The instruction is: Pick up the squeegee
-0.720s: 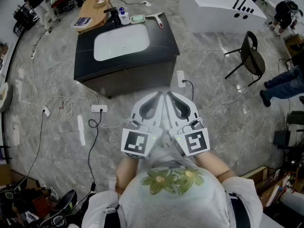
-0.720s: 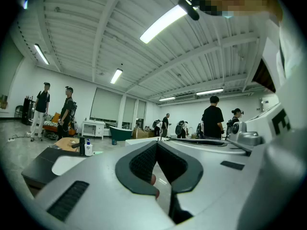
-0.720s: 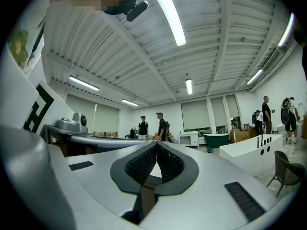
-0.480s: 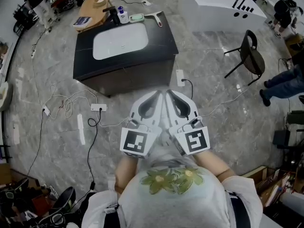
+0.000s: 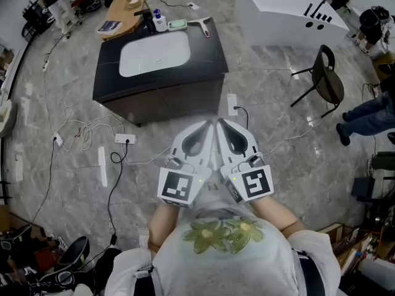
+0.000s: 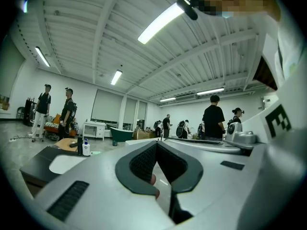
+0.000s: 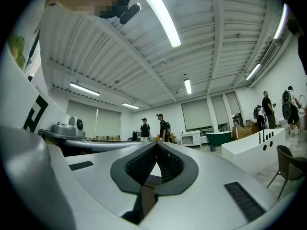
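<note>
The squeegee (image 5: 203,24), white with a reddish handle, lies on the back right corner of the black vanity top (image 5: 210,51), beside the white basin (image 5: 154,54). My left gripper (image 5: 206,124) and right gripper (image 5: 221,123) are held side by side close to the person's chest, well short of the vanity. Both point level toward it and both are shut with nothing between the pads. In the left gripper view the left gripper (image 6: 156,143) shows its jaws meeting at the tip. The right gripper (image 7: 156,143) looks the same in the right gripper view. The squeegee cannot be made out in either gripper view.
A black tap (image 5: 147,18), a small bottle (image 5: 160,21) and a green soap dish (image 5: 178,24) stand behind the basin. Cables and power strips (image 5: 126,139) trail over the floor on the left. A dark chair (image 5: 327,76) and a white bathtub (image 5: 284,11) stand to the right, and a round wooden table (image 5: 126,8) behind the vanity.
The head view has drifted slightly, so the vanity sits a touch further left. Both grippers stay where they were, still shut.
</note>
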Demonstrator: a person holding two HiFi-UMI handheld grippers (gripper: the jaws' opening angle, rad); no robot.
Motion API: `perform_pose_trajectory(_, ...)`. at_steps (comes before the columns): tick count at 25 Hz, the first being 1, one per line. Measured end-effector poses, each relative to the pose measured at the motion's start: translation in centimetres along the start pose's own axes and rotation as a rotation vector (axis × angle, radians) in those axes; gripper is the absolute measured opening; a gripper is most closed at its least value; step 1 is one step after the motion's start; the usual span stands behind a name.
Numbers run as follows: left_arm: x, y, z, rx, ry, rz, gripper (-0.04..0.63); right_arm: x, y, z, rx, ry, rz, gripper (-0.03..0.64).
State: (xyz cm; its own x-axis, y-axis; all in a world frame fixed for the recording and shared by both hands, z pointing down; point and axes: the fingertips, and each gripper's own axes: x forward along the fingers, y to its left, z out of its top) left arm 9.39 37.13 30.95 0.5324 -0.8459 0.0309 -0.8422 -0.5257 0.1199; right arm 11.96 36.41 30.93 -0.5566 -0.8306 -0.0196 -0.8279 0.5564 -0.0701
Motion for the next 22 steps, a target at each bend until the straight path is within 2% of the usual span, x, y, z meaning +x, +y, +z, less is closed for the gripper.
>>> perform_pose_trajectory(8,2.1,0.9,-0.2,0.014,0.019,0.011,0.008,1.7,-1.2,-0.2,0.025,-0.004,0.038,0.021)
perform_pose_trajectory(22,7.8,7.7,-0.1,0.001,0.04,0.002,0.008,10.0,-3.3,-1.0,0.017,0.018,0.04,0.021)
